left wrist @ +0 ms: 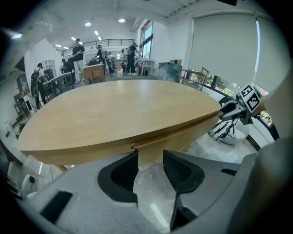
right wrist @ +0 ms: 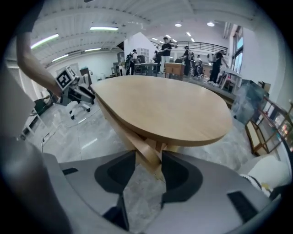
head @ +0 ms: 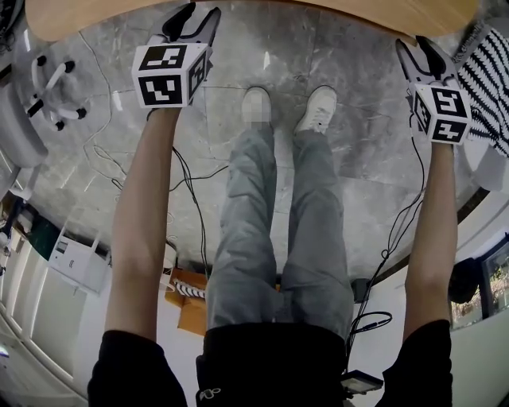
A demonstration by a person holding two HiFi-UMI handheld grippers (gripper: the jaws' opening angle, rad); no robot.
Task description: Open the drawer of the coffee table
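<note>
Over the grey stone floor [head: 350, 119], the left hand-held gripper [left wrist: 150, 157] and right hand-held gripper [right wrist: 149, 157] hold jaws apart, empty; just ahead stands the light wooden oval coffee table [left wrist: 119, 114]; its drawer [left wrist: 181, 136], seemingly the band under the top, runs left-right, nearer the left one.

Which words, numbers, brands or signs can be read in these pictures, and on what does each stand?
No text can be read.
The marker cube on the left gripper and that on the right gripper bear only square patterns, no letters.
Marks on the white box: too small to read.
</note>
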